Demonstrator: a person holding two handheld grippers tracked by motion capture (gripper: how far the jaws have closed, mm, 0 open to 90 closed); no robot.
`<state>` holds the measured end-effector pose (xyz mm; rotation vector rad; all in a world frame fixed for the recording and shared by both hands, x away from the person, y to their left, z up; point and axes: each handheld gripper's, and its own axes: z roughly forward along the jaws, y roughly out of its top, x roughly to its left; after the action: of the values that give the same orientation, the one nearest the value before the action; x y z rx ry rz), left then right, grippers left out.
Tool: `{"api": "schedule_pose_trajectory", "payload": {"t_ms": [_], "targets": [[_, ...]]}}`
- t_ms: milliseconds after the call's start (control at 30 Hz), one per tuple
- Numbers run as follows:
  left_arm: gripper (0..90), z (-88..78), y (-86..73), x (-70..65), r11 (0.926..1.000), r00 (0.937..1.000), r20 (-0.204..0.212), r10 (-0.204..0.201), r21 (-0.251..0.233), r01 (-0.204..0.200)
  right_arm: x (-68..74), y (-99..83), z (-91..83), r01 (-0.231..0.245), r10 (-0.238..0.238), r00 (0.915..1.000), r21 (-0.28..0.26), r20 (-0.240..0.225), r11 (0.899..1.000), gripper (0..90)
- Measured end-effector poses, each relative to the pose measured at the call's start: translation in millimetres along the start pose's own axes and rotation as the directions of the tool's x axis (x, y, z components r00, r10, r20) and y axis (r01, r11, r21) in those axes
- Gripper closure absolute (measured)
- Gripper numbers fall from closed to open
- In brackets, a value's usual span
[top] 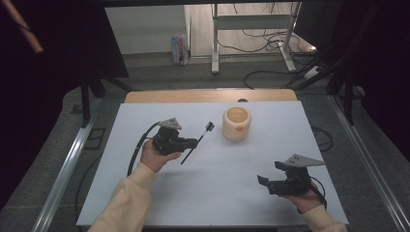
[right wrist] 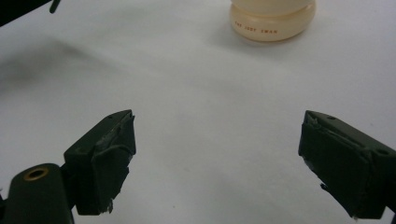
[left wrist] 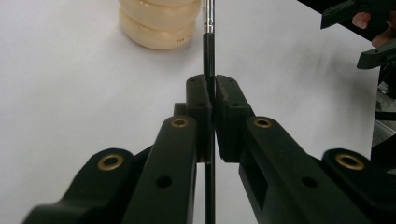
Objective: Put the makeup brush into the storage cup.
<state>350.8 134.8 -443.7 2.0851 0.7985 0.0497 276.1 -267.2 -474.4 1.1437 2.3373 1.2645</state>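
Left gripper (top: 193,143) clamps a brush (top: 198,140), right gripper (top: 263,182) gapes over white table (top: 270,140)

**Black, cream and white**

My left claw (left wrist: 212,100) is matt black with brass-coloured rivets, and the thin black brush handle (left wrist: 208,51) in it runs to a silver metal ferrule. My right claw (right wrist: 217,161) is the same black, with a grey plate on top. The ribbed cream-coloured round pot (top: 237,123) bears small orange lettering and an orange mark. The flat white surface (top: 145,193) is plain, edged with pale wood. My sleeves are pale yellow.
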Motion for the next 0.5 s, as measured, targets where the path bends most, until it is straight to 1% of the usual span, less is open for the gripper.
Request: {"api": "schedule_pose_trajectory", "payload": {"t_ms": [100, 267, 367, 500], "targets": [[86.0, 0.3, -0.6, -0.3, 1.0, 1.0, 0.002, -0.003, -0.002, 0.003, 1.5, 1.3, 1.6, -0.005, 0.005, 1.0, -0.003, -0.007, 1.0, 11.0], [86.0, 0.1, -0.6, -2.4, 1.0, 1.0, 0.003, 0.002, -0.008, -0.002, 3.5, 4.7, 4.7, 0.003, -0.003, 0.9998, -0.008, -0.019, 1.0, 11.0], [86.0, 0.7, -0.4, -3.3, 0.9999, 1.0, 0.003, 0.0, -0.014, 0.0, 3.8, 8.2, 7.2, -0.011, 0.01, 0.9994, -0.021, -0.035, 1.0, 11.9], [85.9, 2.3, -0.7, -4.0, 0.9998, 1.0, 0.006, -0.004, -0.017, 0.004, 7.1, 12.1, 12.7, -0.009, 0.008, 0.9984, -0.022, -0.055, 1.0, 12.4]]}}
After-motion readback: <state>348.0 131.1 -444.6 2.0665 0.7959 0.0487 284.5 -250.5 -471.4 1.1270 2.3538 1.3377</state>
